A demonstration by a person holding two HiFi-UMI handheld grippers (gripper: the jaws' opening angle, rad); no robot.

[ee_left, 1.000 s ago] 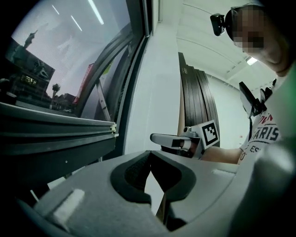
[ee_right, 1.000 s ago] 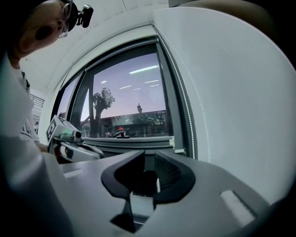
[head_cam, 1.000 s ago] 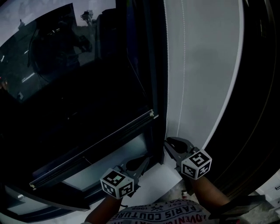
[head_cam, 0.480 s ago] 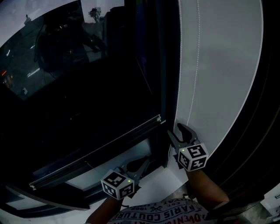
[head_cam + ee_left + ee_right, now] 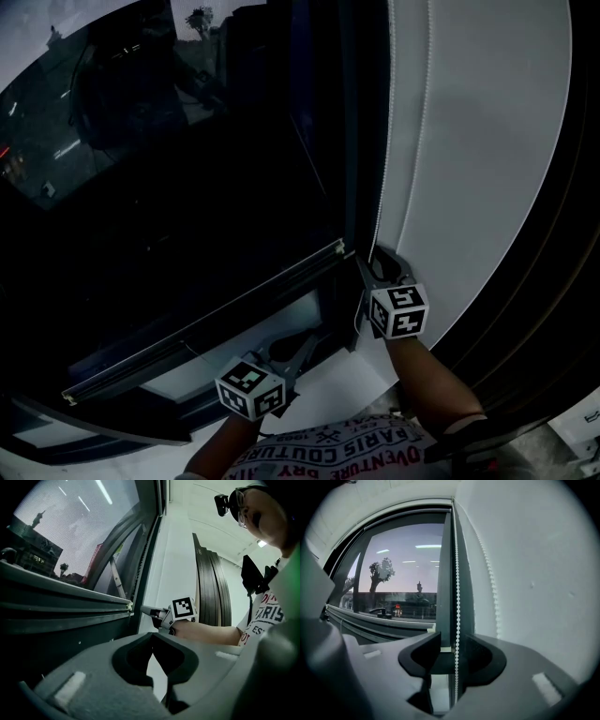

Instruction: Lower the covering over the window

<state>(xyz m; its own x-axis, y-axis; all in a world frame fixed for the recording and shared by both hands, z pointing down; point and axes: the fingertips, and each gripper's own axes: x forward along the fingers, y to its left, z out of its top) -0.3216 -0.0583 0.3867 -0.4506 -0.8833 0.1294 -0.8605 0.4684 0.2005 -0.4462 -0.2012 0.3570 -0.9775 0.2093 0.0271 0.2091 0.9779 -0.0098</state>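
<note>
A dark roller blind covers most of the window, and its bottom bar (image 5: 202, 323) slants from lower left up to the frame. Two strands of white bead chain (image 5: 383, 141) hang beside the frame along the white wall. My right gripper (image 5: 380, 262) is raised at the chain, close to the bar's right end. In the right gripper view the near strand (image 5: 456, 616) runs between the jaws of the right gripper (image 5: 452, 645). They are closing, with a gap still on either side of the beads. My left gripper (image 5: 311, 344) sits low by the sill, shut and empty (image 5: 153, 637).
The dark window frame post (image 5: 352, 141) stands between the glass and the chain. A white sill (image 5: 328, 394) lies below the grippers. Dark curved rails (image 5: 553, 281) run down the right side of the wall. The person's arm (image 5: 211, 632) reaches across the left gripper view.
My right gripper has risen along the chain toward the end of the bottom bar, and its jaws have parted from the chain. The left gripper has hardly moved.
</note>
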